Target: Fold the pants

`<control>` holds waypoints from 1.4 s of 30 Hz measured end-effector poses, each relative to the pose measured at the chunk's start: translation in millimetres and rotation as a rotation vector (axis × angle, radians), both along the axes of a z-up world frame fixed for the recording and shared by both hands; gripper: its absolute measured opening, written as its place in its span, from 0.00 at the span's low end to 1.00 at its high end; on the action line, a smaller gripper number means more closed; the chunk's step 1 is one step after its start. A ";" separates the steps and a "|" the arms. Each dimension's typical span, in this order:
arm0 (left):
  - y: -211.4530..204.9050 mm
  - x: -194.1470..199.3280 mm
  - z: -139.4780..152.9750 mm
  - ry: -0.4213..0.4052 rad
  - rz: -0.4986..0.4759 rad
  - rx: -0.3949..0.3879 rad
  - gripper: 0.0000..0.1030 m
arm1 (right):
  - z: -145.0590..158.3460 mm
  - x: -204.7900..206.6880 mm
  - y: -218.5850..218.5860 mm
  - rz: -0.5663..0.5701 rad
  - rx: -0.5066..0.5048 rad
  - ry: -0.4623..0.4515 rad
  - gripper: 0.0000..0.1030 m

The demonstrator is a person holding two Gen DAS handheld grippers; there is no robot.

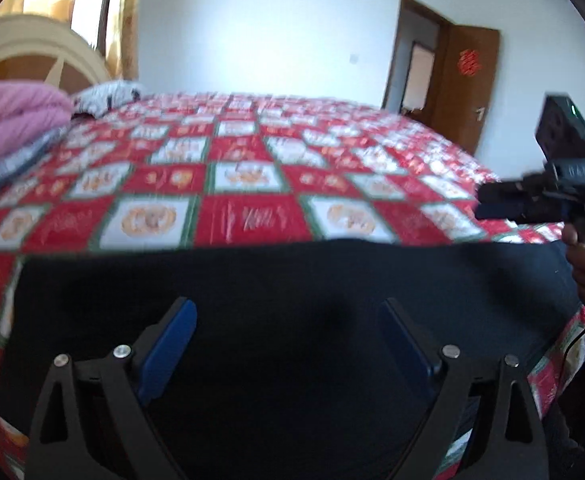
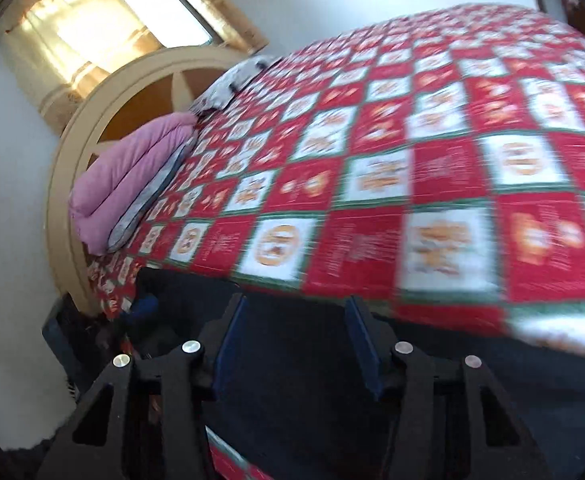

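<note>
Dark pants (image 1: 292, 280) spread flat on checkered bed (image 1: 252, 152); left claw (image 1: 288, 320) and right claw (image 2: 294, 320) above, both spread wide, empty.

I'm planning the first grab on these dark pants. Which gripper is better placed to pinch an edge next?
Probably the left. The left gripper is open directly over the pants, whose far edge lies just ahead of it. The right gripper is also open over the fabric, but its view is tilted and blurred.
</note>
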State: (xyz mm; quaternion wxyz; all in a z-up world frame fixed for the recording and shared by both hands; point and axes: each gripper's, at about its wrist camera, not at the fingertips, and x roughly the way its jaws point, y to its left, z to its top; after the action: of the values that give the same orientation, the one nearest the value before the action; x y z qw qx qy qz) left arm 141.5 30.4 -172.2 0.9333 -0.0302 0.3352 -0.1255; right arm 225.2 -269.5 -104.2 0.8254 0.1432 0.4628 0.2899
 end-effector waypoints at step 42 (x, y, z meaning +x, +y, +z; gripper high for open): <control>-3.7 -19.6 -25.4 -0.182 -0.019 -0.007 1.00 | -70.5 67.3 95.2 0.350 0.297 0.479 0.42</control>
State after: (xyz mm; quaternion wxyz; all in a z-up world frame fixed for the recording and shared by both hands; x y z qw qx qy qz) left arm 121.9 26.7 -197.5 0.9584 -0.0187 0.2490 -0.1380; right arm 292.5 -174.3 -174.7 0.6007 0.2445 0.6142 0.4497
